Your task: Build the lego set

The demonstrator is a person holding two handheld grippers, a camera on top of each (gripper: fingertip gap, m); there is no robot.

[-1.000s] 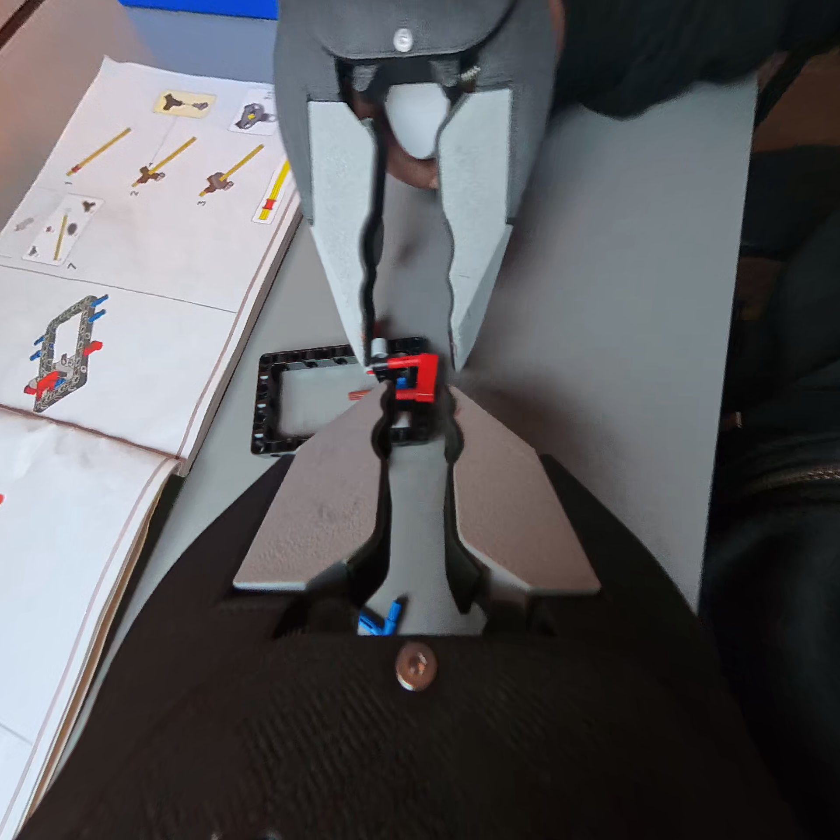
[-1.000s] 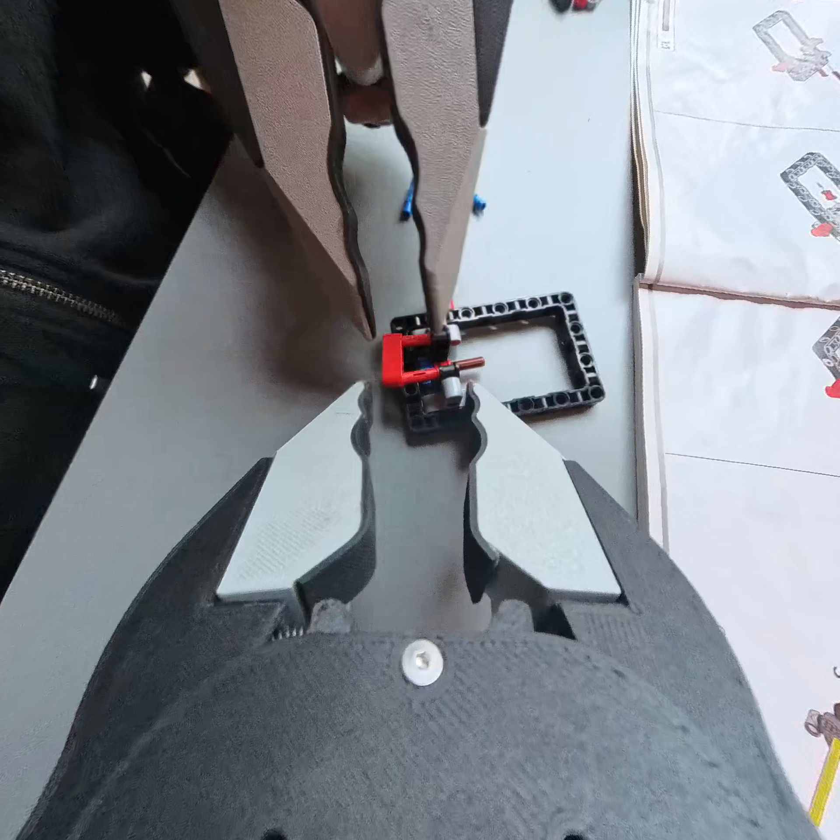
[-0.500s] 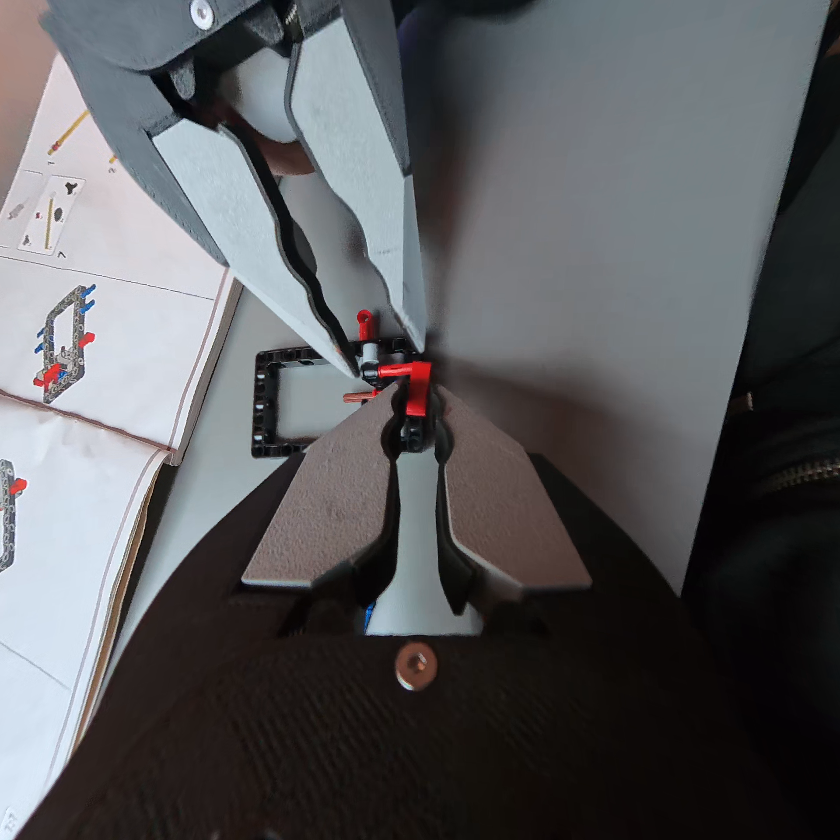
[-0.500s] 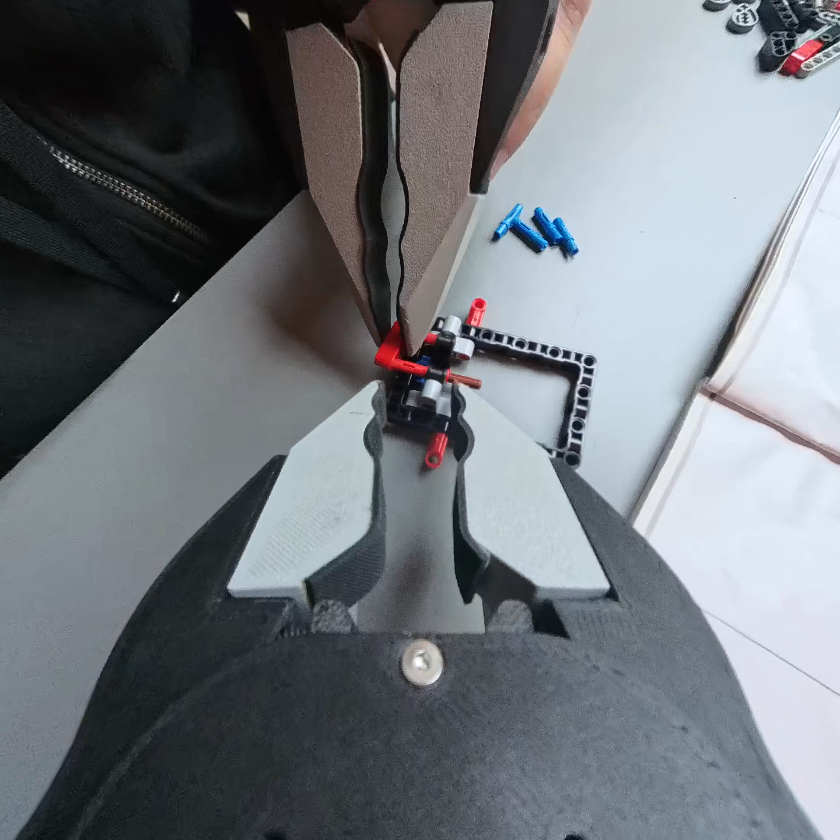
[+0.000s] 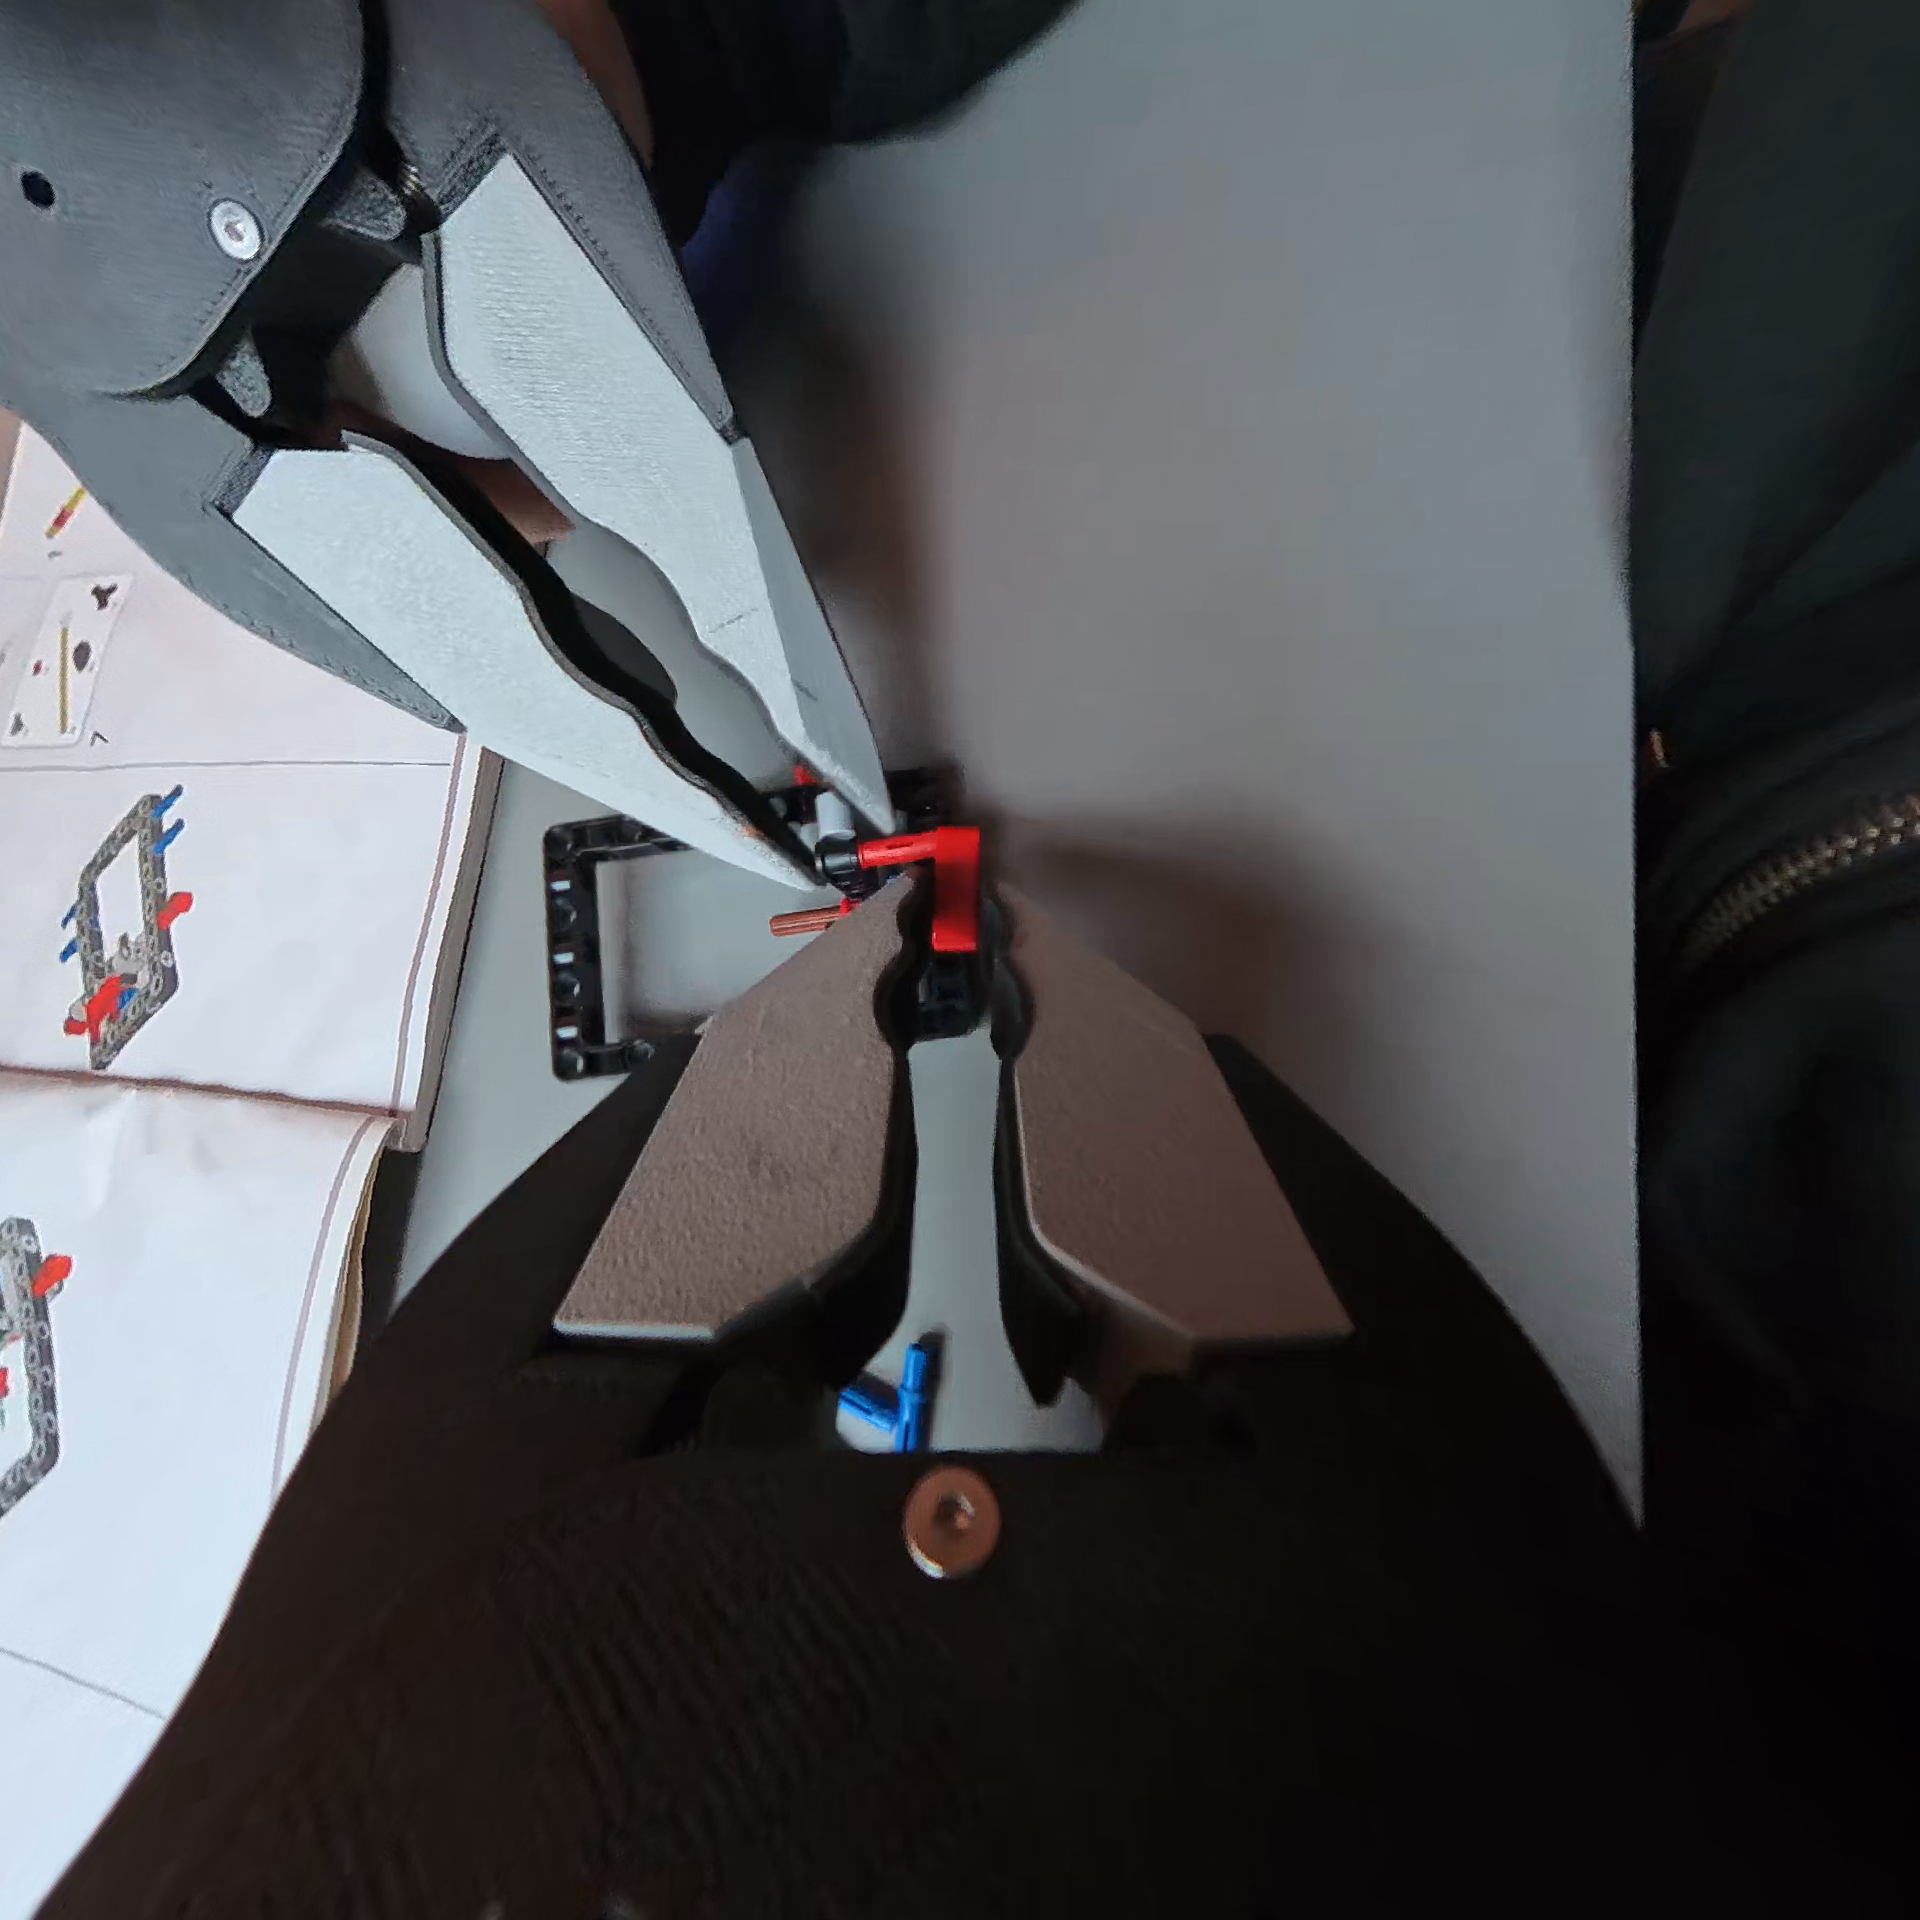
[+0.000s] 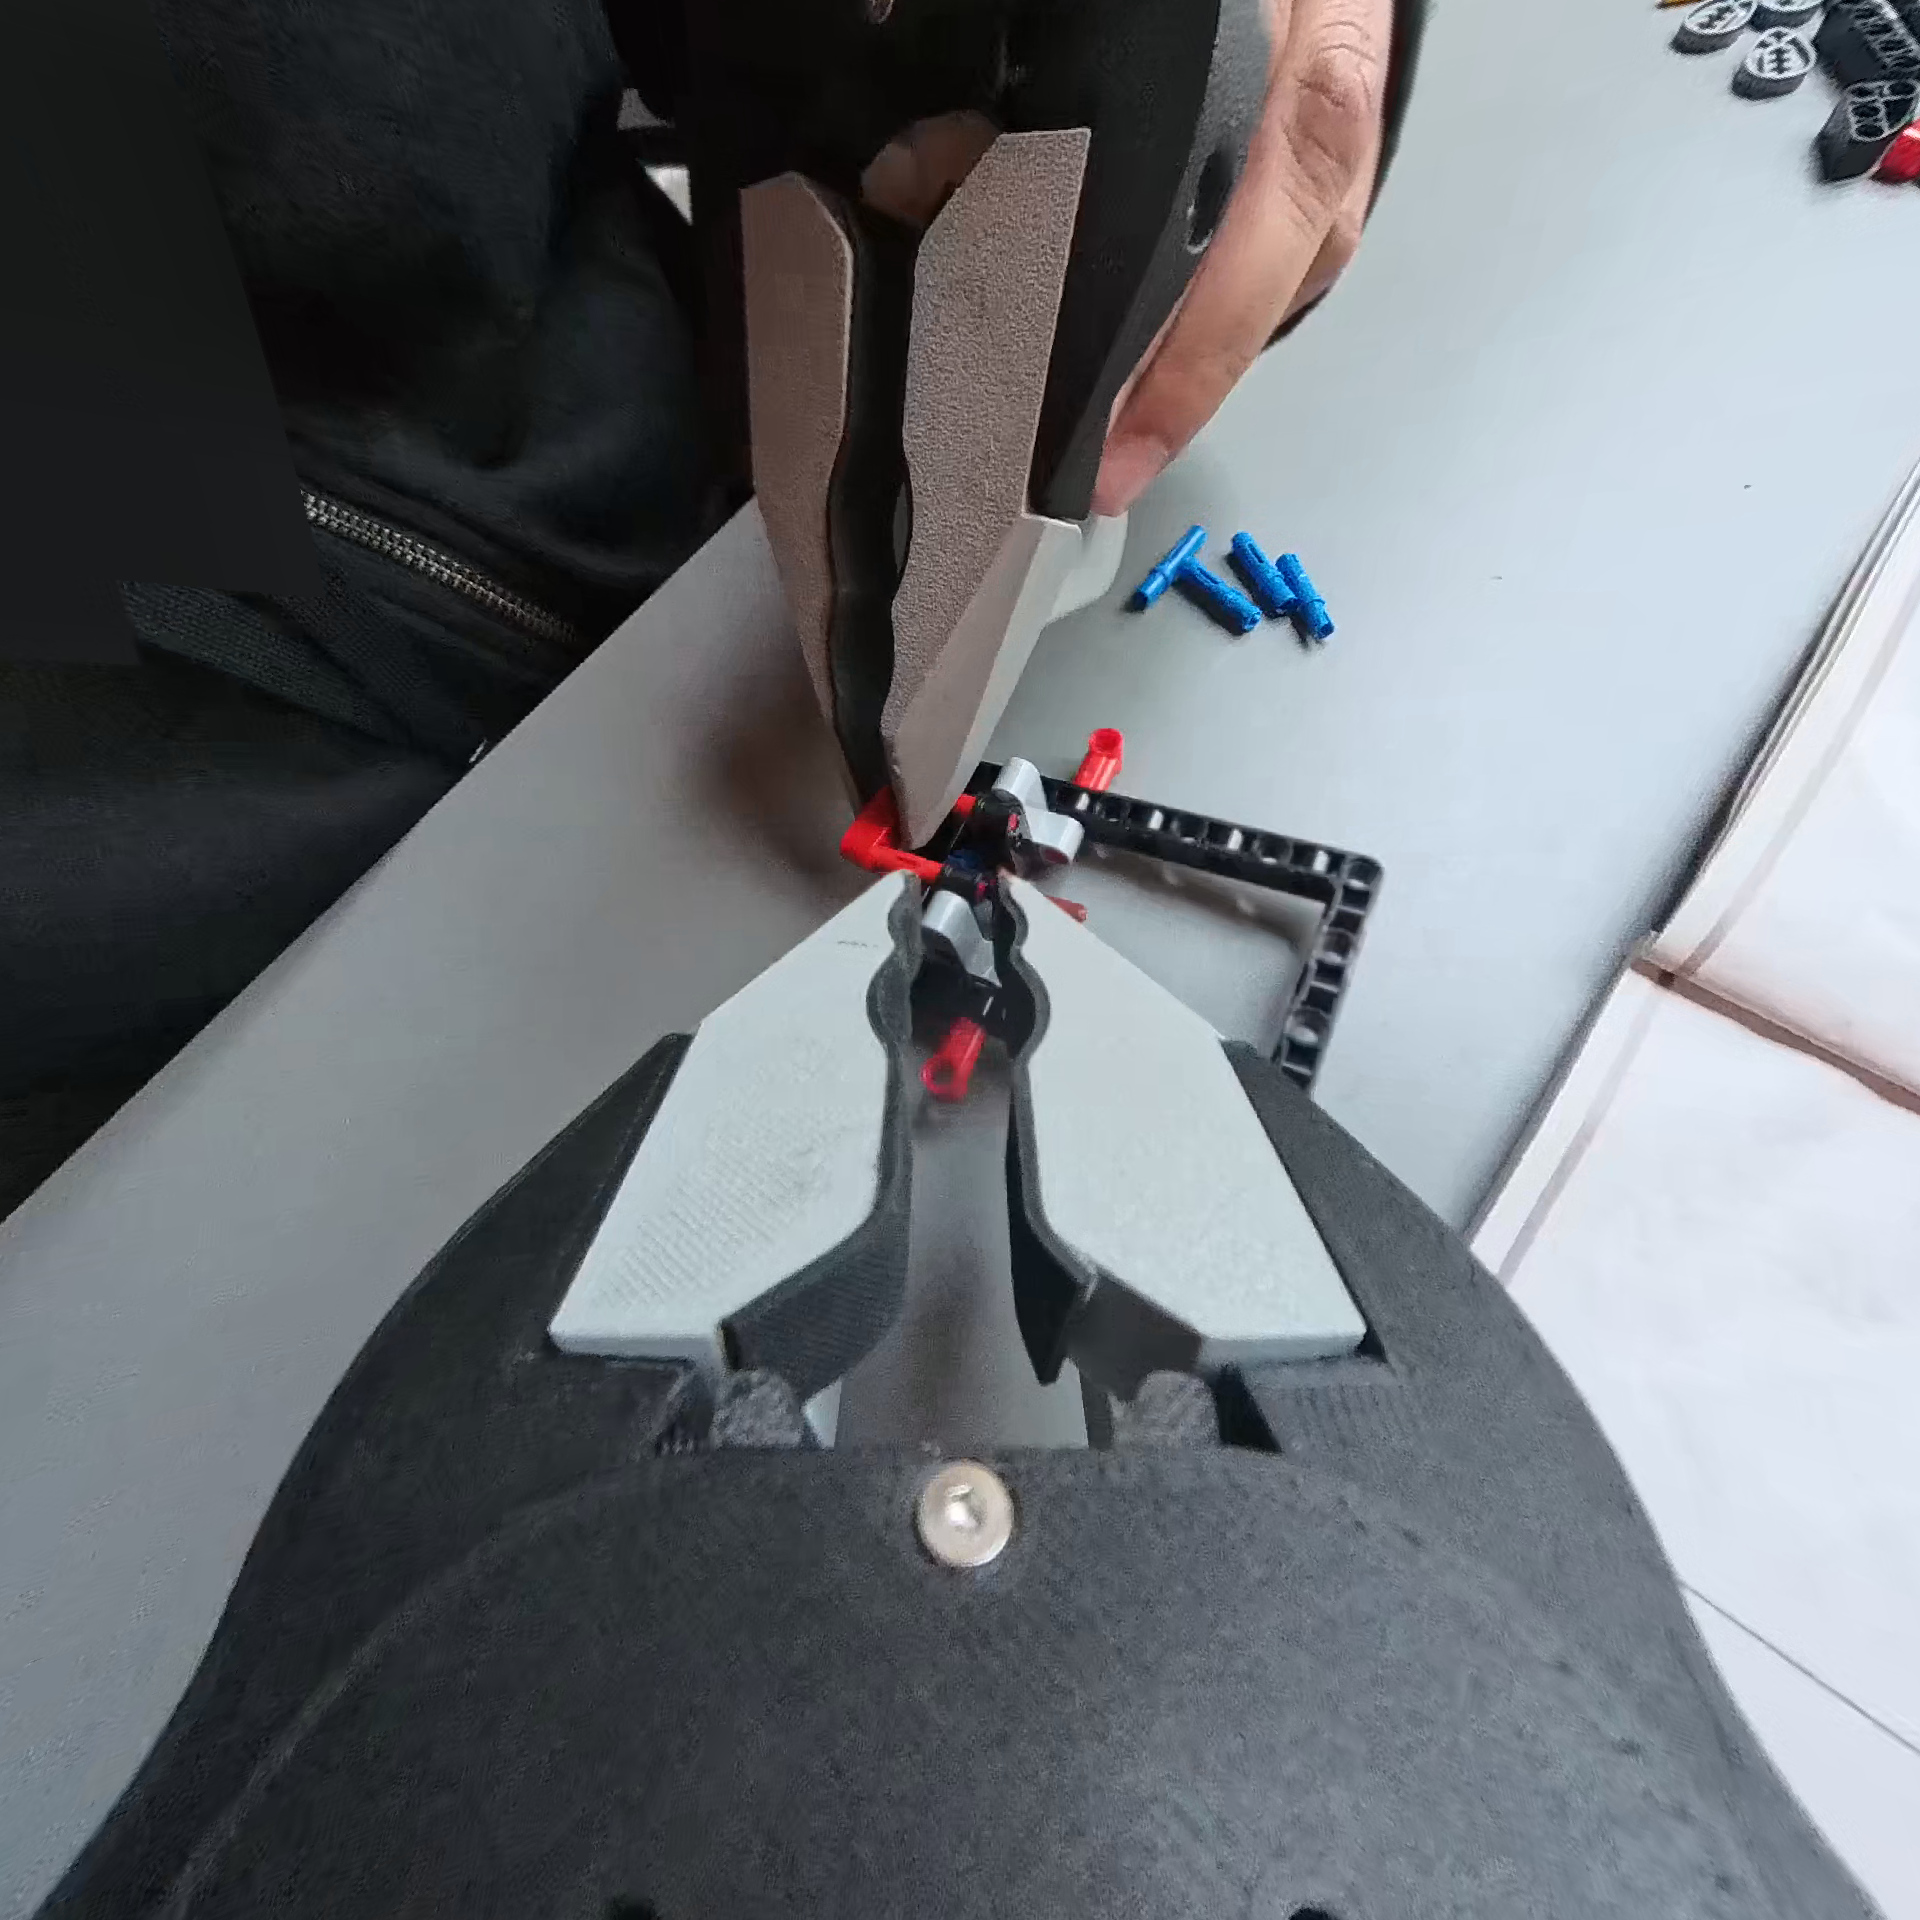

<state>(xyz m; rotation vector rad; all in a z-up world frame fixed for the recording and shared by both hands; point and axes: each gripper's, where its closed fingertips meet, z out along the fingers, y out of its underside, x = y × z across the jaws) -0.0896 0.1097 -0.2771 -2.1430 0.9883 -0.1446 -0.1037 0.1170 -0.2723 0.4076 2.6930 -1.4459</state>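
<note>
Looks like office/lab desk setup, not a workshop. Plain grey laminate worktop (image 6: pixel 1558 436), clean edge, no tools or vise. Open instruction booklet (image 5: pixel 239 935) at 9 o'clock in left wrist view. Loose blue pins (image 6: pixel 1236 582) at 1 o'clock in right wrist view, small pile of black parts (image 6: pixel 1829 73) in far corner. Person in dark zip jacket (image 6: pixel 416 520) seated at worktop edge.

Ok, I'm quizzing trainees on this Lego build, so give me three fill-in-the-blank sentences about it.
The left gripper pinches a ___ L-shaped piece. The loose pins on the table are ___. The right gripper clamps the grey connector on the black ___ frame.
Missing: red; blue; rectangular.
</note>
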